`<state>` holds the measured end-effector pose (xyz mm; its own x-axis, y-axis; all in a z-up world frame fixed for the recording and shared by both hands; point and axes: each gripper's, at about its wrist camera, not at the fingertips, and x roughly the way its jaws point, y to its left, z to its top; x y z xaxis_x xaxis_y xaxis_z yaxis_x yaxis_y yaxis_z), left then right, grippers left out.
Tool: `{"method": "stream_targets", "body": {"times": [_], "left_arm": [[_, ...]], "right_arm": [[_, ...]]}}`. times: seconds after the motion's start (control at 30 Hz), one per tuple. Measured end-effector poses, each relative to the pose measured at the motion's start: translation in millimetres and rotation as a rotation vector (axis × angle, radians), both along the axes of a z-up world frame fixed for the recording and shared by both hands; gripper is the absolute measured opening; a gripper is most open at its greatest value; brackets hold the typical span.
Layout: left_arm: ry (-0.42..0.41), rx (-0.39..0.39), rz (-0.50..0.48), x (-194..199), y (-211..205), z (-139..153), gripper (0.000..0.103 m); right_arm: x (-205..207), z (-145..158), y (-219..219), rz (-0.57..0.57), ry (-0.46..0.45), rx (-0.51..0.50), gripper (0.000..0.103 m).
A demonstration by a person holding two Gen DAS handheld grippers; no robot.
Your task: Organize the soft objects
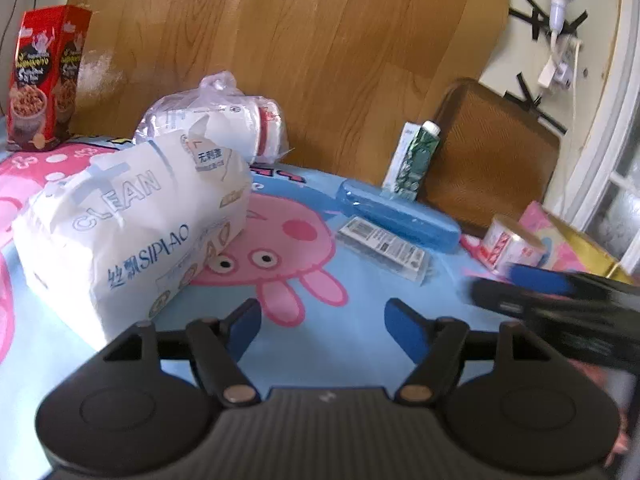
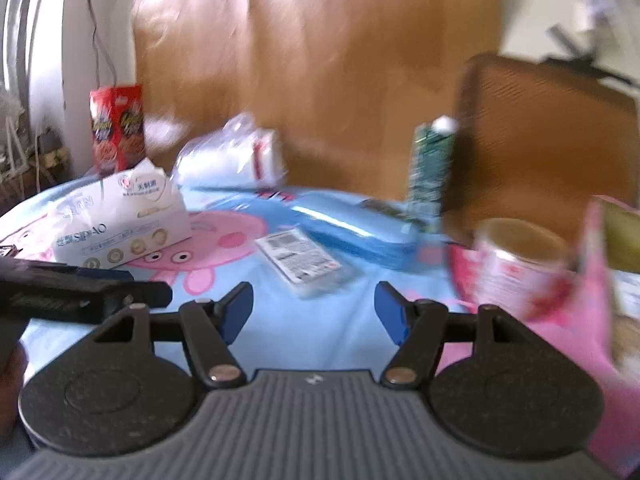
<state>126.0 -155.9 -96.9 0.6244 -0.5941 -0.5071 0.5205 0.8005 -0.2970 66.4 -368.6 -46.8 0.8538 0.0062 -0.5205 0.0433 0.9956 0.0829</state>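
- White tissue pack point(image 1: 132, 236) lies on the cartoon-print desk point(image 1: 352, 320) at left, bagged roll point(image 1: 224, 120) behind it.
- Left hand-held gripper point(image 1: 322, 330) hangs released, empty; best to approach the pack squarely across its narrow side.
- Right hand-held gripper point(image 2: 314, 312) hangs released too, empty, over bare cloth.

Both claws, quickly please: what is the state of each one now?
Left claw: open, holding nothing.
Right claw: open, holding nothing.
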Motion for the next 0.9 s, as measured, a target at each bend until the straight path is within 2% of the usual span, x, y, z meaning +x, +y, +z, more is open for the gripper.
{"method": "stream_targets", "body": {"times": [0.1,0.17,0.23,0.27,0.3,0.33,0.37,0.43,0.57,0.73,0.8,0.9], "left_arm": [[-0.002,-0.036,-0.002,-0.2,5.2,0.7,0.070],[0.007,-0.049,0.000,0.4,8.5,2.5,0.070],[0.011,-0.057,-0.002,0.3,6.5,1.2,0.070],[0.012,-0.060,-0.003,0.6,6.8,1.2,0.070],[0.013,-0.061,-0.005,1.0,6.7,0.9,0.070],[0.014,-0.061,-0.006,1.8,6.4,0.5,0.070],[0.015,-0.062,-0.008,2.4,6.7,0.0,0.073],[0.014,-0.063,-0.009,2.0,7.2,0.1,0.075],[0.014,-0.058,-0.004,1.1,7.8,0.3,0.078],[0.034,-0.065,0.011,4.4,10.8,-0.4,0.080],[0.045,-0.064,0.016,5.7,11.1,-0.9,0.080],[0.050,-0.057,0.018,6.4,10.5,-1.3,0.081]], "right_arm": [[34.6,-8.7,1.0,0.042,0.064,-0.014,0.070],[56.9,-15.4,1.0,0.083,0.120,-0.028,0.078],[70.1,-22.7,5.8,0.101,0.154,-0.076,0.079],[68.8,-22.5,4.5,0.105,0.147,-0.061,0.072],[67.0,-21.0,2.2,0.119,0.154,-0.017,0.049],[62.4,-18.5,-0.2,0.130,0.161,0.029,0.044],[57.2,-17.5,0.0,0.121,0.166,0.032,0.041],[40.8,-17.7,6.1,0.105,0.155,0.001,0.040],[-8.8,-15.7,11.7,0.123,0.129,0.041,0.040],[-68.3,-16.4,28.4,0.109,0.064,0.026,0.040],[-76.4,-19.8,34.6,0.119,0.049,0.025,0.040],[-74.6,-19.5,28.4,0.117,0.047,0.079,0.041]]}}
